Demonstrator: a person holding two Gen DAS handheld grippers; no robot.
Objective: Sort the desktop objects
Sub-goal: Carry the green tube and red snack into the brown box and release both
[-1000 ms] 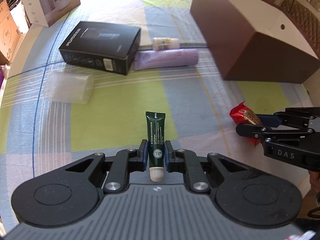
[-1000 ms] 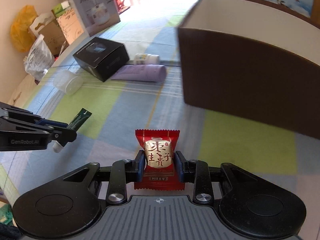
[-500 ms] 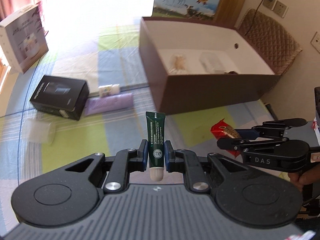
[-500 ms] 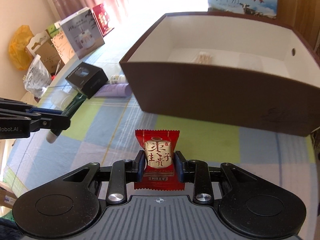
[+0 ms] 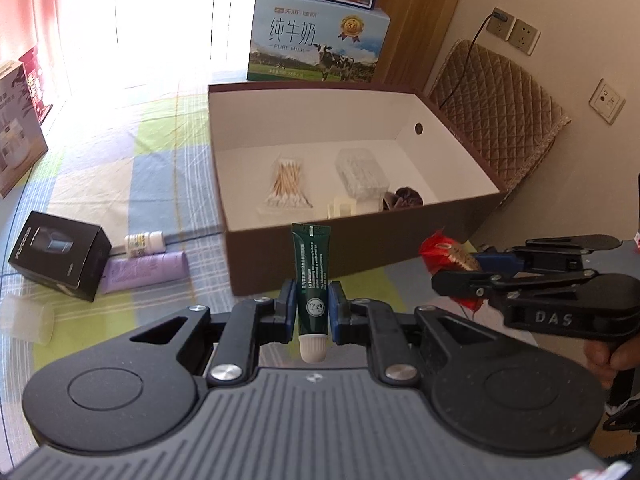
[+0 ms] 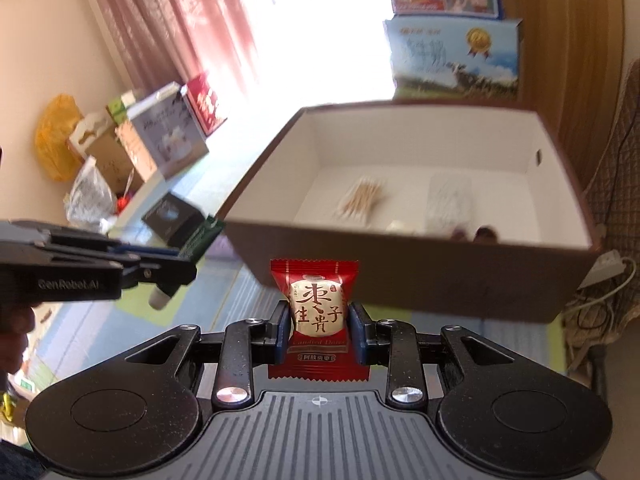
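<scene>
A dark green lip-balm tube point(image 5: 311, 280) is gripped cap-down in the jaws of the left gripper point(image 5: 312, 312), while a red candied-date packet point(image 6: 316, 316) is clamped by the right gripper point(image 6: 317, 332); both are held just before the open brown box point(image 5: 360, 248) on the checked desk point(image 5: 152, 184).

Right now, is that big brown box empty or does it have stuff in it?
Not empty. The open box holds a packet of cotton swabs, a clear plastic packet and a small dark thing.
</scene>
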